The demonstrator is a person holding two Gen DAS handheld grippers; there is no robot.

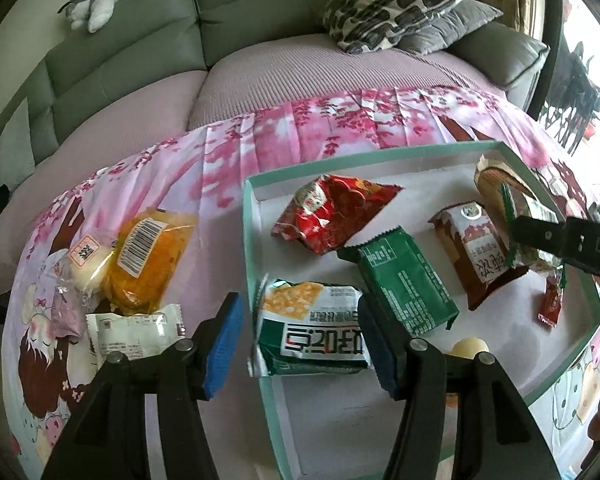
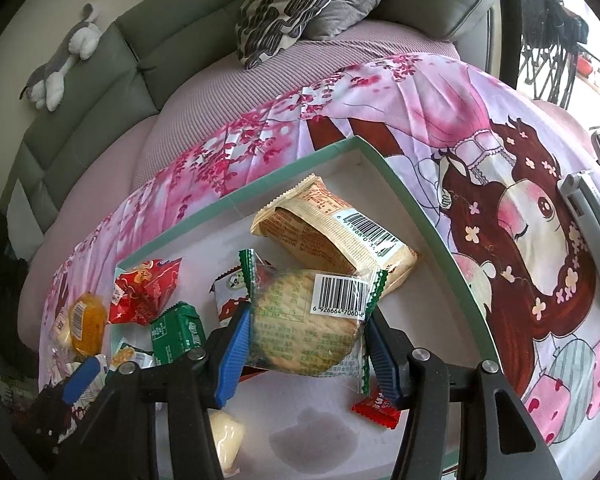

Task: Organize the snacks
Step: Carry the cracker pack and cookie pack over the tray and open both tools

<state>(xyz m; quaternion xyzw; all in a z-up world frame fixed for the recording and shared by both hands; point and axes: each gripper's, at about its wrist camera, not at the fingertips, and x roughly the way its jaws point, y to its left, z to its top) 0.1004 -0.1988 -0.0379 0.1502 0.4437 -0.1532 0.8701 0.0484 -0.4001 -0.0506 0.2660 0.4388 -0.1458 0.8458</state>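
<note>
Left wrist view looks down on a shallow box (image 1: 256, 216) with a mint-green rim and white floor, resting on a pink cartoon-print cloth (image 1: 228, 160) spread in front of a grey sofa (image 1: 132, 64). The left gripper (image 1: 300, 336) has its blue pads spread wide on either side of a green and white cracker packet (image 1: 312, 330), which lies over the box's near left rim; the pads stand apart from the packet and are not pressing it. Inside the box lie a crumpled red packet (image 1: 332, 212), a dark green packet (image 1: 408, 284) just beside the cracker packet, a brown and white packet (image 1: 476, 252) and a small red sachet (image 1: 550, 306). Outside the box, on the cloth to the left, sit an orange packet (image 1: 148, 256), a white bun in clear wrap (image 1: 88, 272) and a small white packet (image 1: 136, 332). In the right wrist view, the right gripper (image 2: 304, 356) is clamped on a round biscuit in a clear wrapper (image 2: 304, 332) with green crimped ends and a barcode, held above the box floor. Just behind it, in the far corner of the box, lies a beige packet (image 2: 332, 232) with its own barcode. A patterned cushion (image 2: 288, 0) and a grey and white plush toy (image 2: 64, 64) rest on the sofa.
</note>
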